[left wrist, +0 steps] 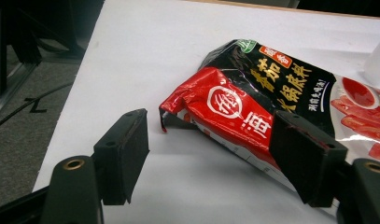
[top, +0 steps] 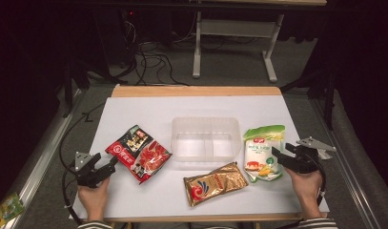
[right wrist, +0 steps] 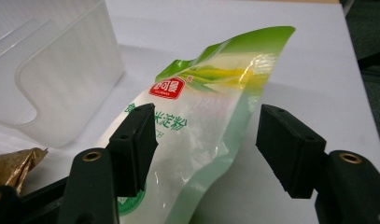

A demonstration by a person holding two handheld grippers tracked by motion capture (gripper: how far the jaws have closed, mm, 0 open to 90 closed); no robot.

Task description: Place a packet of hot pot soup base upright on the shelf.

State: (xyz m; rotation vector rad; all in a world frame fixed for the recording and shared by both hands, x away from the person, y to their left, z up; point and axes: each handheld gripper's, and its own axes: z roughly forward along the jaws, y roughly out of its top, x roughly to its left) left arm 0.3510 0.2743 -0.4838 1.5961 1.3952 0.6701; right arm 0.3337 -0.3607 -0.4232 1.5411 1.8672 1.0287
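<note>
A red and black snack pouch point(top: 139, 153) lies on the white table point(top: 148, 109) at the left. My left gripper point(top: 113, 164) stands open at its near corner. In the left gripper view the pouch's crumpled red corner point(left wrist: 215, 105) sits between the spread jaws of that gripper point(left wrist: 211, 140), with a gap at the left pad. A green and white pouch point(top: 262, 152) lies at the right. My right gripper point(top: 276, 155) is open over its right edge. In the right gripper view the pouch point(right wrist: 211, 88) lies between the wide jaws of that gripper point(right wrist: 208, 135).
A clear plastic container point(top: 206, 121) with a divider stands at the table's middle; its wall point(right wrist: 71, 60) is left of the green pouch. A gold pouch point(top: 215, 183) lies near the front edge. A small packet point(top: 8, 207) lies off the table at bottom left.
</note>
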